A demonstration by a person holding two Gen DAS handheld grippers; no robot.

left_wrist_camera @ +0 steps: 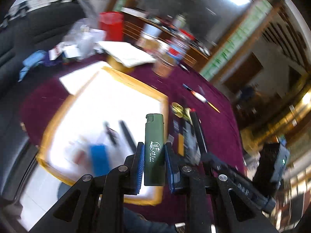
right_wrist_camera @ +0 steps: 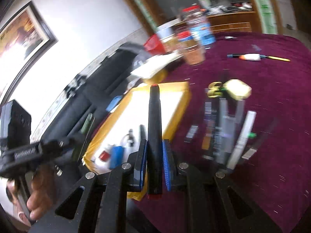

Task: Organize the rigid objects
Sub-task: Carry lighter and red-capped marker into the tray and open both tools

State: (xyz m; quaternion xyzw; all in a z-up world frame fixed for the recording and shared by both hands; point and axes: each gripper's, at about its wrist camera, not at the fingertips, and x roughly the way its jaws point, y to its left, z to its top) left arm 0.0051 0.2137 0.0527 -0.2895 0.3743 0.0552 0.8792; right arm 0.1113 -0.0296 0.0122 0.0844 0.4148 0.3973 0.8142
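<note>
L gripper: blue-padded fingers closed to the width of a dark green lighter, pads pressing both its long sides. Lighter stands upright along the fingers, cap end pointing away, white logo facing the cam. It's held in the air over the near right edge of the yellow-rimmed white tray.

R gripper: fingers nearly closed, pinching a black marker w/ red tip around its lower half; marker sticks out forward along the fingers, red end cap visible below the pads too. It's held above the tray's right side.

Tray sits on a maroon tablecloth. Inside the tray, blurred: a blue block-like item, a small red thing, a couple of dark pen-like pieces; can't tell more.

On the cloth right of the tray: flat packaged items, a white pen-shaped item, a gold binder clip, a pale yellow object just beside it. Farther toward the far right edge, well apart: a fishing float, lying flat. Far edge of the table: jars w/ red lids and stacked papers.

In the R cam, lower left, a hand grips the L gripper's handle.
</note>
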